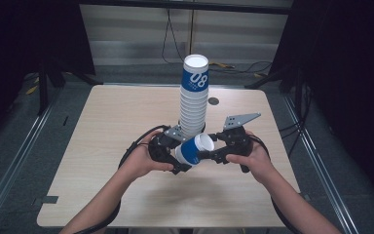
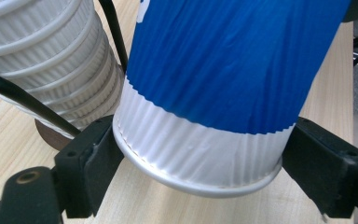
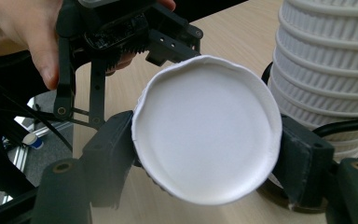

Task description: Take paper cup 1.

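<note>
High view shows both grippers (image 1: 177, 158) (image 1: 213, 155) clamping one blue-and-white ribbed paper cup (image 1: 193, 149); the left should loosen gently, avoiding the tall stack of paper cups (image 1: 194, 100)

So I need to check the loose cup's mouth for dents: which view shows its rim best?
The right gripper view: it looks straight into the loose cup, showing the whole, slightly wavy rim. The left gripper view shows its blue wall and white base end; the high view shows it small, lying between both grippers.
</note>
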`<state>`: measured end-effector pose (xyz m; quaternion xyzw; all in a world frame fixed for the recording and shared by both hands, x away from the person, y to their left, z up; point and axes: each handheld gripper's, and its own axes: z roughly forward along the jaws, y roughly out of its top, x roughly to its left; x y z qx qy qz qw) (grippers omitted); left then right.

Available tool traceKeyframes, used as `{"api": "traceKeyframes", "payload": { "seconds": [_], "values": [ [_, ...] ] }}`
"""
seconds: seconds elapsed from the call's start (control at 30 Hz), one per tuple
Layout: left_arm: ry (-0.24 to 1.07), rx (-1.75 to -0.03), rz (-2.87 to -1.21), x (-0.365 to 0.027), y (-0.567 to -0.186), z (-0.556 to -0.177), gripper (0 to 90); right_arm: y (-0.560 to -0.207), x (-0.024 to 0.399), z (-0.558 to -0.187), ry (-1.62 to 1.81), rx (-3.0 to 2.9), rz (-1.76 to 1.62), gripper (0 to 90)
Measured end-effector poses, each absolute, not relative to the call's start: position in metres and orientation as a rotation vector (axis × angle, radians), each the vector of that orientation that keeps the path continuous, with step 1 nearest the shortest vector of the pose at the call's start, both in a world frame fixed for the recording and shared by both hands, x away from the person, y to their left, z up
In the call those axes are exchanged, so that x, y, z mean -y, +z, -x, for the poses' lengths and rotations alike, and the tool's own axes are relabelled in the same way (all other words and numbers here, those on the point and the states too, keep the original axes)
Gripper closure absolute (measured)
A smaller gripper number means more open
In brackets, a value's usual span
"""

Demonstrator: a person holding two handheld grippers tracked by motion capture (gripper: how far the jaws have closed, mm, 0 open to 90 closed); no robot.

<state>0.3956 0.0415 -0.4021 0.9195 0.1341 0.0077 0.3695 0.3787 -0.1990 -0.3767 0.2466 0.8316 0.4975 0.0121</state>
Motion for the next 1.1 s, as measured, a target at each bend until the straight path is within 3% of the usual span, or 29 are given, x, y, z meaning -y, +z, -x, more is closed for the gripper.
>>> {"api": "traceKeyframes", "payload": {
  "seconds": [0.63,1.1],
  "values": [
    [0.049,-0.299,-2.356,-0.0345,-0.4025,-0.3946,12.7,-0.3784,0.1985,-0.3798,1.577,-2.606,-0.778,27.8],
    [0.041,-0.285,-2.388,-0.0348,-0.3941,-0.3935,17.0,-0.3792,0.1989,-0.3790,1.633,-2.594,-0.777,27.6]
  ]
}}
